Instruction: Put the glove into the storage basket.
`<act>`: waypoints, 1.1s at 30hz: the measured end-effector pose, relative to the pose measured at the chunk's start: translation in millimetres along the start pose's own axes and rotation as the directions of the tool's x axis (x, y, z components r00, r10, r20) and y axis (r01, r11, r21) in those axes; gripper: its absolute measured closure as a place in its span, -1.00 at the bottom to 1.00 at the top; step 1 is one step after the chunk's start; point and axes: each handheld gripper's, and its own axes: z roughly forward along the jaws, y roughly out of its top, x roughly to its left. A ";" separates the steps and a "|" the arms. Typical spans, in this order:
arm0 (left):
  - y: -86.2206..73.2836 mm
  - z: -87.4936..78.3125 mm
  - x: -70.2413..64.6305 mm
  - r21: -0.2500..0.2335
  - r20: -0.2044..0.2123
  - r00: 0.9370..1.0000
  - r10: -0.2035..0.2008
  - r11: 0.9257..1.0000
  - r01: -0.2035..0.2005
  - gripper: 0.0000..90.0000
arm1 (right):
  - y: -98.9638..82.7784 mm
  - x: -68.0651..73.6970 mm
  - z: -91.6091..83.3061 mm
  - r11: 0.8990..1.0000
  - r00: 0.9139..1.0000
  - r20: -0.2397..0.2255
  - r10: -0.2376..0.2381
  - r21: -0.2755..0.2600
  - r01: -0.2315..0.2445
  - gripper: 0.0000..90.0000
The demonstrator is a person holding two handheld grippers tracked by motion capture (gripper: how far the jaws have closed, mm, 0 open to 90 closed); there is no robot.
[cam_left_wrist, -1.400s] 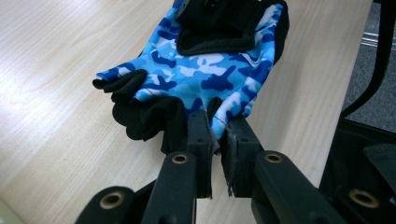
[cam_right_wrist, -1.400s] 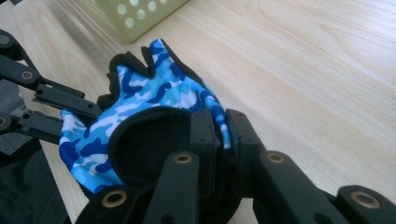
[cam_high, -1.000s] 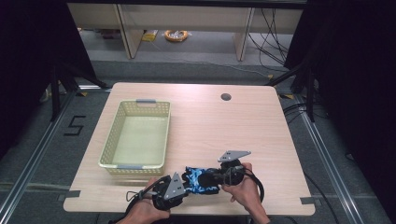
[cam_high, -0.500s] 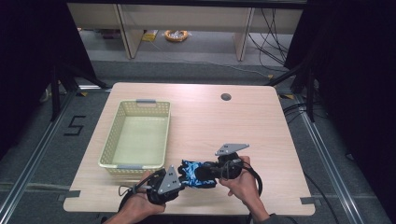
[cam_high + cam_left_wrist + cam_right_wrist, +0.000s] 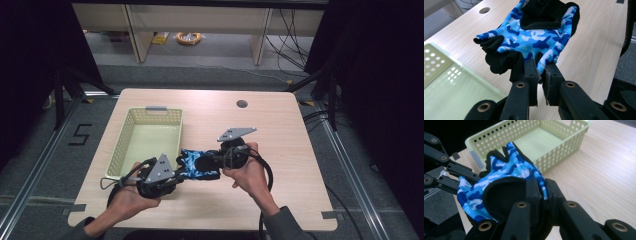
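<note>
- Currently, blue camouflage glove (image 5: 199,165) stretched between both grippers, above the worktop (image 5: 290,150), just beside the pale green basket (image 5: 125,145).
- Left gripper (image 5: 540,72) fingers pinch one edge.
- Right gripper (image 5: 541,188) fingers clamp the black-lined cuff.

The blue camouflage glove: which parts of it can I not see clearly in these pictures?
- High view: the glove is small; the left gripper and right gripper cover both ends.
- Left gripper view: its far end is cut off by the top edge.
- Right gripper view: the gripper's own jaws hide the near part; its underside faces away.
</note>
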 end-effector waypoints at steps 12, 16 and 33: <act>-17.6 -27.0 39.8 0.000 -0.044 0.997 -0.065 0.998 0.065 0.82 | 39.1 14.8 33.8 1.000 0.999 -0.032 -0.007 -0.006 0.007 0.83; -22.9 -35.4 51.6 0.013 -0.066 0.996 -0.065 0.998 0.066 0.82 | 51.1 19.5 47.1 1.000 0.999 -0.044 0.001 0.003 -0.001 0.83; -55.1 -47.2 96.7 0.069 -0.094 0.986 -0.139 0.987 0.146 0.82 | 79.1 32.1 106.7 0.999 0.998 -0.055 0.014 0.051 -0.011 0.83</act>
